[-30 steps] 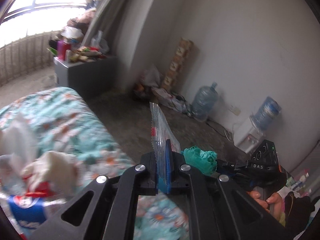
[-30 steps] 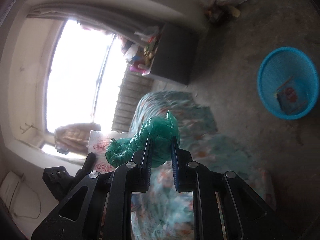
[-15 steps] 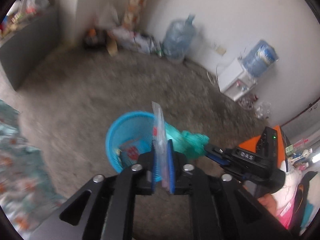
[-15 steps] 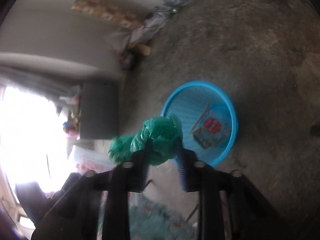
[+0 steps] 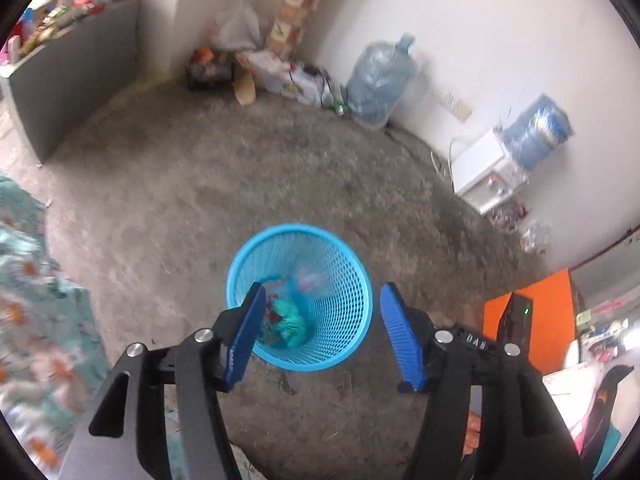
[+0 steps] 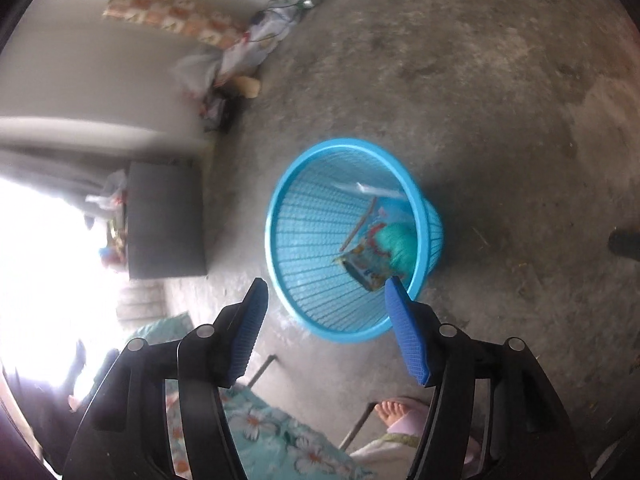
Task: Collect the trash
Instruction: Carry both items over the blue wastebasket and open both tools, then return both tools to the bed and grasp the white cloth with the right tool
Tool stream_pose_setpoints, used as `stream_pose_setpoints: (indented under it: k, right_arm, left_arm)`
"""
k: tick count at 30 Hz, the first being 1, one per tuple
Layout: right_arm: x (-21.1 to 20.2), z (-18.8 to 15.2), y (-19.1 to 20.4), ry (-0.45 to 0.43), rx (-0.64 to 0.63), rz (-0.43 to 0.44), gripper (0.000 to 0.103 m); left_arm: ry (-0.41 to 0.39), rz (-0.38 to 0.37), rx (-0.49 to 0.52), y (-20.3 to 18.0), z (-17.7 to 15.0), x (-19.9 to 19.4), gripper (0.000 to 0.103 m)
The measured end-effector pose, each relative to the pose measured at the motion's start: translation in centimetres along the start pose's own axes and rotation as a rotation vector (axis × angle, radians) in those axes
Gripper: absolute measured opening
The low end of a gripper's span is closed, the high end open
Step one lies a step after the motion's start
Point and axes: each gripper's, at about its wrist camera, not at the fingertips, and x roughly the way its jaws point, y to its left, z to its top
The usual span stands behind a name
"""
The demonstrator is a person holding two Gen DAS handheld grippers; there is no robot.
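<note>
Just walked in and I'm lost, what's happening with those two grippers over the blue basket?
A person is collecting trash with a handheld gripper in each hand. Both the left gripper and the right gripper hang over the round blue plastic mesh basket on the concrete floor, jaws opening with nothing between them. A crumpled green plastic bag and a printed wrapper lie inside.

Grey concrete floor (image 5: 224,184) — white walls (image 5: 460,20)
</note>
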Motion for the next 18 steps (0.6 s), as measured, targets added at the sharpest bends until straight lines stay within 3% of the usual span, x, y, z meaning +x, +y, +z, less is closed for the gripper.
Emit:
stream_pose_setpoints:
  k: [12, 18]
  right_arm:
    - [-2.9, -4.4, 8.6, 0.074, -0.264, 0.102, 0.068]
    - [-3.8, -8.2, 13.5, 0.154, -0.414, 0.158, 0.068]
  left_arm:
    - [-0.258, 0.004, -0.059, 2.1, -4.0, -17.3, 0.071]
    - [-0.379, 0.079, -0.111, 5.4, -9.2, -25.1, 0.074]
